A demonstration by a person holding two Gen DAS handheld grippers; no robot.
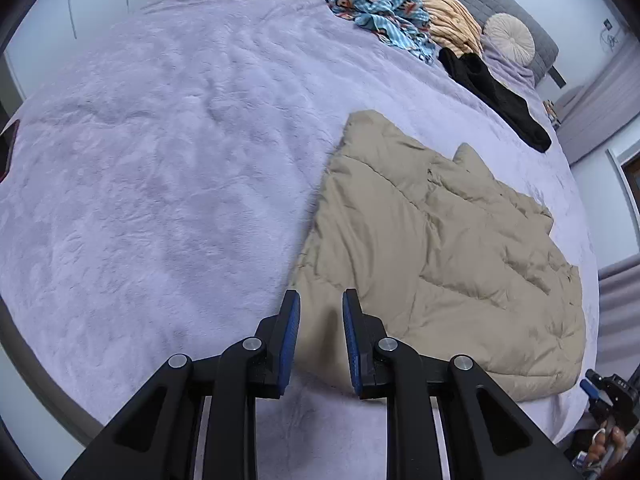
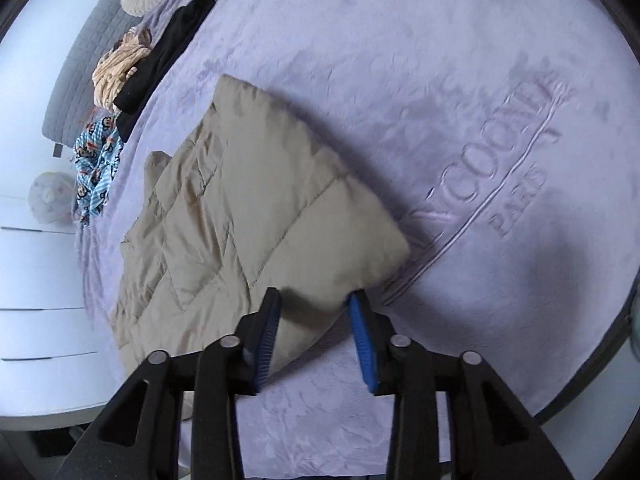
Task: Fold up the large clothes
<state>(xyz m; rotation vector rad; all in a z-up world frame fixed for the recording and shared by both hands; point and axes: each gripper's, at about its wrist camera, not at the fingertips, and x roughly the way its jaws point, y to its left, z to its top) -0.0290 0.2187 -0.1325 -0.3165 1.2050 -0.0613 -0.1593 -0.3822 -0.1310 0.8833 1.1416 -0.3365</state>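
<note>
A beige quilted puffer jacket [image 1: 432, 248] lies folded on the lilac fleece bedspread [image 1: 160, 160]. My left gripper [image 1: 320, 300] is open and hovers just over the jacket's near left corner, holding nothing. In the right wrist view the jacket [image 2: 240, 208] shows with one corner lifted off the bed. My right gripper [image 2: 316, 298] is open, its blue pads either side of that lifted corner, not clamped on it. The right gripper also shows in the left wrist view [image 1: 608, 396] at the lower right, past the bed's edge.
Near the grey headboard [image 1: 520, 4] lie a blue cartoon-print garment [image 1: 380, 12], a cream striped garment [image 1: 452, 24], a black garment [image 1: 496, 92] and a round white cushion [image 1: 508, 38]. The bedspread has embossed lettering [image 2: 508, 152]. White drawers [image 2: 36, 280] stand beside the bed.
</note>
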